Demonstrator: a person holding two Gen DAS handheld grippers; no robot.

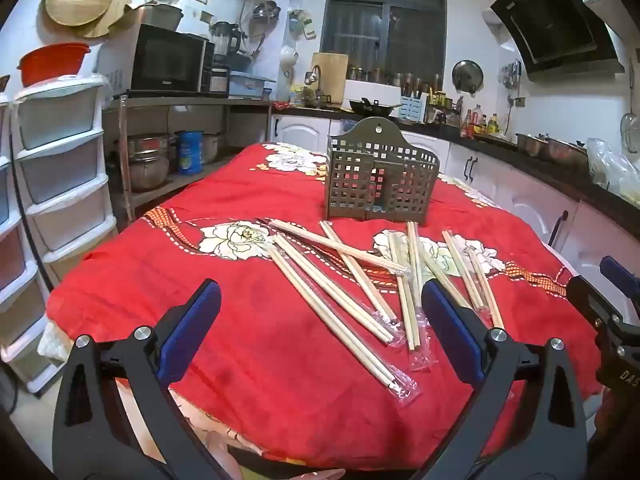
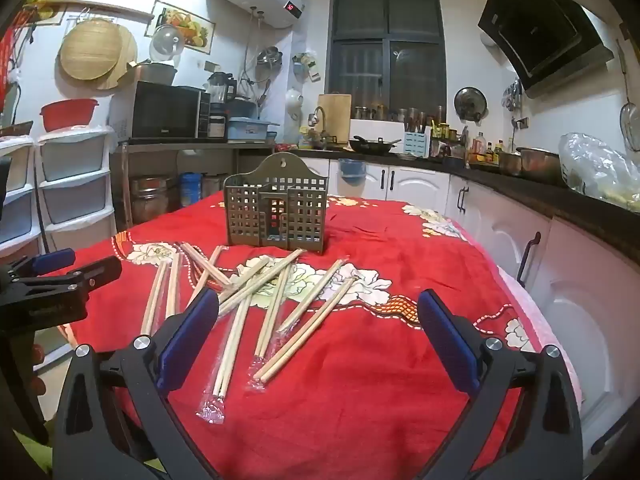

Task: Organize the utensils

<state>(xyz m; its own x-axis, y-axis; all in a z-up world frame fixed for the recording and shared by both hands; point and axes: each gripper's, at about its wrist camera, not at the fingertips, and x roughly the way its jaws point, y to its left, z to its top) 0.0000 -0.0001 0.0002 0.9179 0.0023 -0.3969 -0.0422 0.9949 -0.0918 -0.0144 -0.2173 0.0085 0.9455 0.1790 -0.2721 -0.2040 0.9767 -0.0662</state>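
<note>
My left gripper (image 1: 320,316) and right gripper (image 2: 318,322) are spread wide, empty. The wrapped chopsticks (image 2: 240,320) at frame centre look light, stiff and slippery; grasp mid-length, then load the holder (image 2: 276,212).

Left gripper (image 1: 320,320), right gripper (image 2: 318,328): black angular frames, blue ribbed pads, silver screws.

Two low, near views across the red tablecloth (image 1: 248,344), side by side, both facing chopsticks (image 2: 240,320) and window (image 1: 384,28).

Wrapped chopstick pairs (image 1: 352,280) scattered, crisscrossed before upright olive perforated holder (image 1: 380,172).
</note>
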